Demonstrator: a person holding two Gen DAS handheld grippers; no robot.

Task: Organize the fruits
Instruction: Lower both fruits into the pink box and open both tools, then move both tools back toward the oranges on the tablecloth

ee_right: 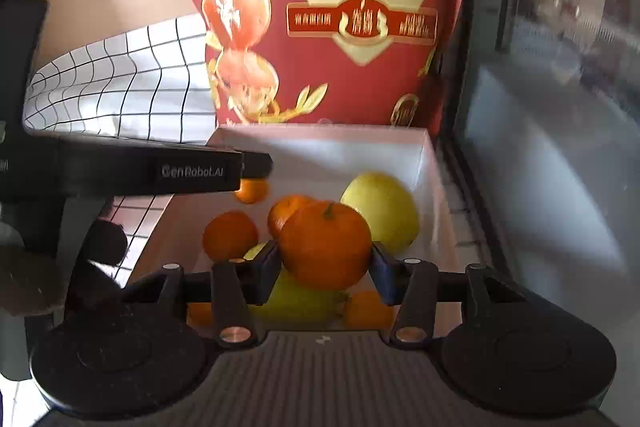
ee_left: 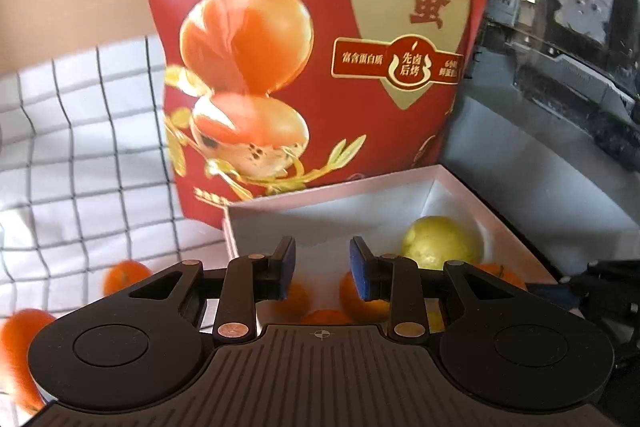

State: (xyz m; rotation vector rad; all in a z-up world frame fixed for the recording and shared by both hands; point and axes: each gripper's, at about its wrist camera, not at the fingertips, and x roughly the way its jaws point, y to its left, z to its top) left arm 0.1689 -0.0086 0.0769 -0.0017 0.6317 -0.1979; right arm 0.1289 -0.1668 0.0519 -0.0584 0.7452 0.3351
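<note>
Carrying a mandarin (ee_right: pixel 326 245) clamped in the right gripper (ee_right: pixel 326 267) above the white box (ee_right: pixel 426 163), near its front edge; next, release it among the fruit. Left gripper (ee_left: pixel 322 273) is narrow, empty.

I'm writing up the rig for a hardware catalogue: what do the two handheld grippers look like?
Both match: the left gripper and right gripper have matte black bodies with a ribbed grey centre panel, two round black side discs, black link arms with copper-coloured rivets and blue pads. The left one's side, seen from the right wrist, carries white "GenRobot.AI" lettering.
</note>
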